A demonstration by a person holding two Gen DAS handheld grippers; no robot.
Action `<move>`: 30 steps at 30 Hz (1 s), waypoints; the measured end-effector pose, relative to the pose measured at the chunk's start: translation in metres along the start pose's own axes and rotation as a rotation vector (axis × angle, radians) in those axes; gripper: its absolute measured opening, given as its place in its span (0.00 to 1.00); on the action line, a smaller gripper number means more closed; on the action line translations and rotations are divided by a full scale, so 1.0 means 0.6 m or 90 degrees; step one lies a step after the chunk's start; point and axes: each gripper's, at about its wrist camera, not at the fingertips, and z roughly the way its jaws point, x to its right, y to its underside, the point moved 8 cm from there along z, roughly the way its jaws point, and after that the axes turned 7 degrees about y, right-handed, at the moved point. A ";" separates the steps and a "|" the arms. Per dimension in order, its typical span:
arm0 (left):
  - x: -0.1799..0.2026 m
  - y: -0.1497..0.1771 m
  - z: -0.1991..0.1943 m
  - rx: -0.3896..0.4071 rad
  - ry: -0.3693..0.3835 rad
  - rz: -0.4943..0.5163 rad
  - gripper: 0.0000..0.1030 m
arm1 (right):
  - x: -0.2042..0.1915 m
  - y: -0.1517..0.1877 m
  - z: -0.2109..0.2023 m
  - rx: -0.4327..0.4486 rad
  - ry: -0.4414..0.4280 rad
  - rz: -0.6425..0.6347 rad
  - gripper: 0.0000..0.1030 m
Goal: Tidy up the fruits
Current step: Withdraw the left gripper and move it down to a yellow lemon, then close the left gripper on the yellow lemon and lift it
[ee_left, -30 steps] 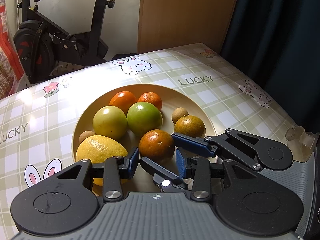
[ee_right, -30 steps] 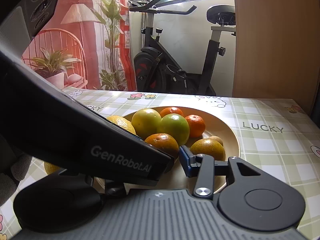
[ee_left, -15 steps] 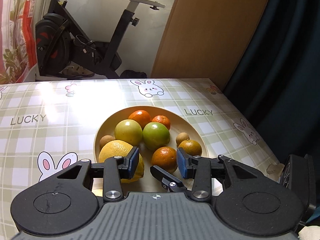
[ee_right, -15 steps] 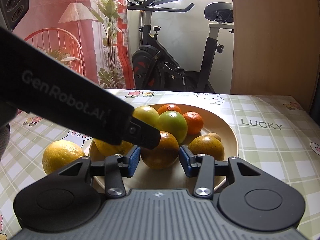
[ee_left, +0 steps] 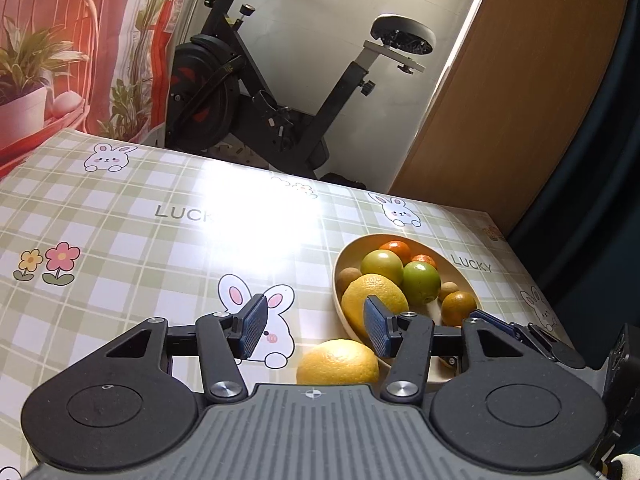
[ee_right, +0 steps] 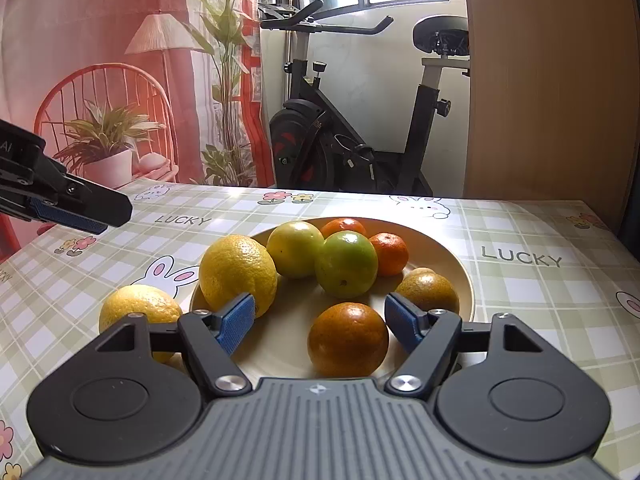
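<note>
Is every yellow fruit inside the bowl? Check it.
No: one yellow fruit lies on the tablecloth just outside the bowl, beside the one inside.

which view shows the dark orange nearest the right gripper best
The right wrist view: the dark orange sits whole on the plate, between the open right gripper's blue pads, neither touching it. In the left wrist view it cannot be seen behind that camera's own gripper.
</note>
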 end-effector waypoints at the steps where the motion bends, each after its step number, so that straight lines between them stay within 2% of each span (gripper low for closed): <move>1: -0.005 0.001 -0.002 0.003 -0.001 -0.007 0.54 | -0.001 -0.003 -0.006 0.004 -0.001 0.003 0.72; 4: -0.024 0.004 -0.013 0.008 -0.004 -0.030 0.54 | -0.021 -0.016 -0.029 0.027 -0.009 -0.011 0.74; 7: -0.033 0.006 -0.018 0.013 -0.003 -0.039 0.54 | -0.059 -0.026 -0.043 0.037 -0.041 -0.043 0.75; 13: -0.053 0.017 -0.028 0.022 0.003 -0.055 0.54 | -0.150 -0.005 -0.037 0.000 -0.110 -0.129 0.75; 20: -0.074 0.030 -0.026 0.020 0.010 -0.083 0.54 | -0.207 0.018 -0.013 -0.047 -0.129 -0.174 0.74; 30: -0.048 0.061 0.012 -0.030 0.060 -0.064 0.54 | -0.268 0.023 -0.042 -0.008 -0.153 -0.254 0.76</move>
